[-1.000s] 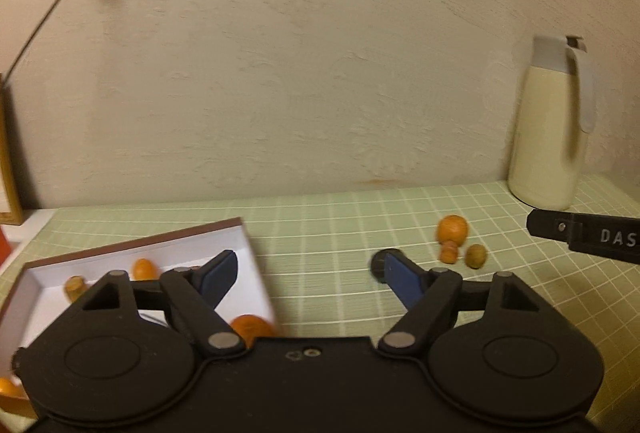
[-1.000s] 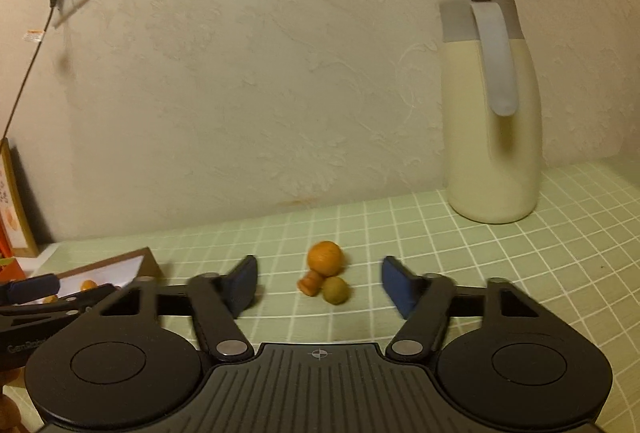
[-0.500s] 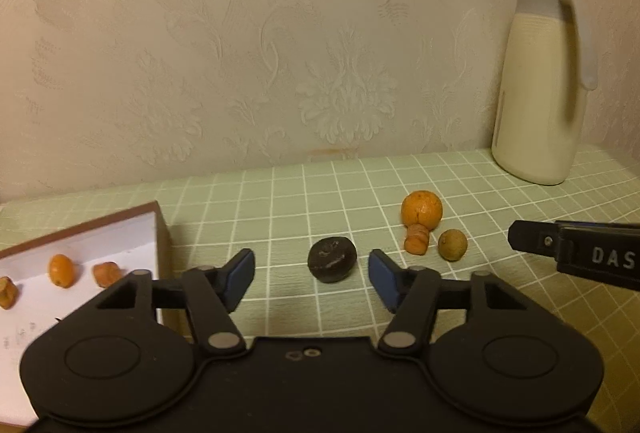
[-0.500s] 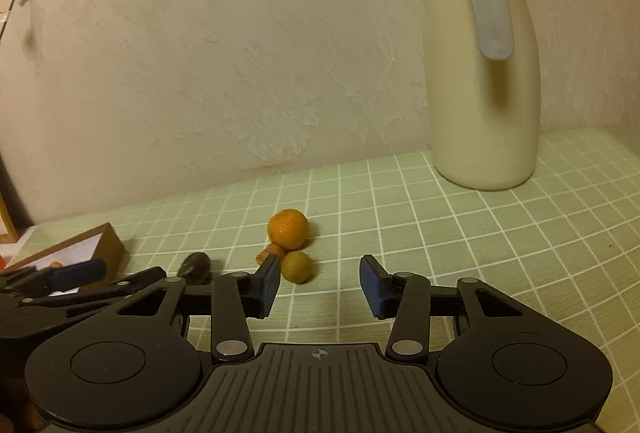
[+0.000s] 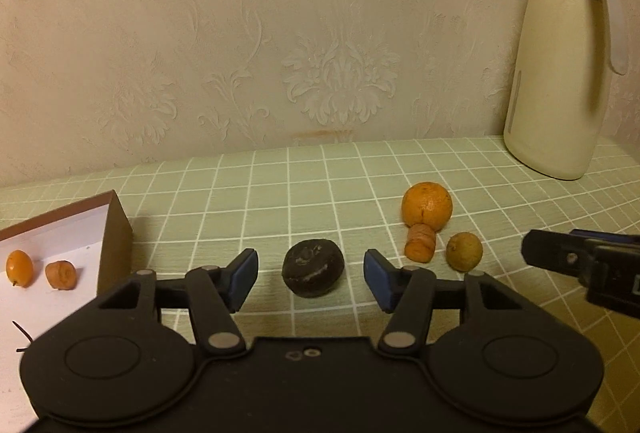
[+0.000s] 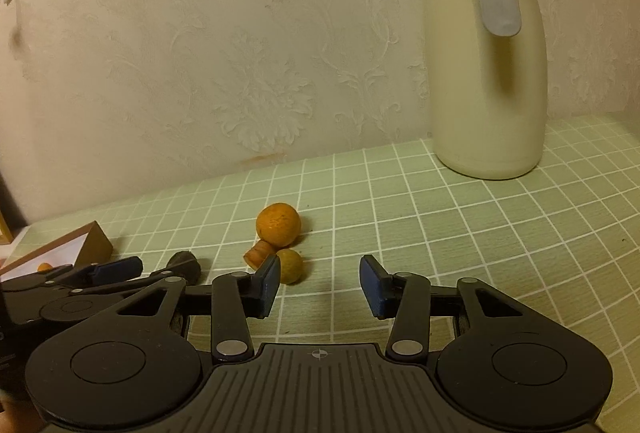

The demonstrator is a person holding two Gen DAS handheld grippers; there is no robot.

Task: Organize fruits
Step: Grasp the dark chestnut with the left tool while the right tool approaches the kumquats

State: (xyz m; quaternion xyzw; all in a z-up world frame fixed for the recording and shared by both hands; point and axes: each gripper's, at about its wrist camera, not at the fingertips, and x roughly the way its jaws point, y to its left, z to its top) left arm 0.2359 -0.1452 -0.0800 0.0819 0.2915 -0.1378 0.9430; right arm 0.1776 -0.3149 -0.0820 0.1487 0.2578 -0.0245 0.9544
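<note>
In the left wrist view, the open white box with brown cardboard walls [image 5: 116, 233] sits at the left edge and already holds two small orange fruits: a smooth oval one [image 5: 19, 268] and a wrinkled one [image 5: 61, 274] just beside it. A thin dark curl, possibly a stem, lies nearer the camera on the box floor. Right of the box, on the green tablecloth with a white grid [image 5: 280, 193], four pieces are left to sort. A dark brown, flattened round fruit [image 5: 313, 267] lies between the blue pads of the left gripper [image 5: 308, 281]; the jaws are closing but the pads stand clear of it on both sides. Farther from the box sit a round orange tangerine [image 5: 427, 205], a stubby orange piece [image 5: 419, 242] touching it, and a small yellow-green round fruit [image 5: 464, 251]. A tall cream thermos jug with a grey lid [image 5: 560, 73] stands farthest from the box. Part of a white letter shows on the other gripper at the right edge, too cropped to read.

In the right wrist view, the right gripper [image 6: 319, 285] has its blue pads spread with nothing between them; the yellow-green fruit is just beyond its left pad. The box corner lies at the left, with the dark fruit and the tangerine group on the cloth beside it. So sorting is partly done. No brand is legible on the jug or box.
</note>
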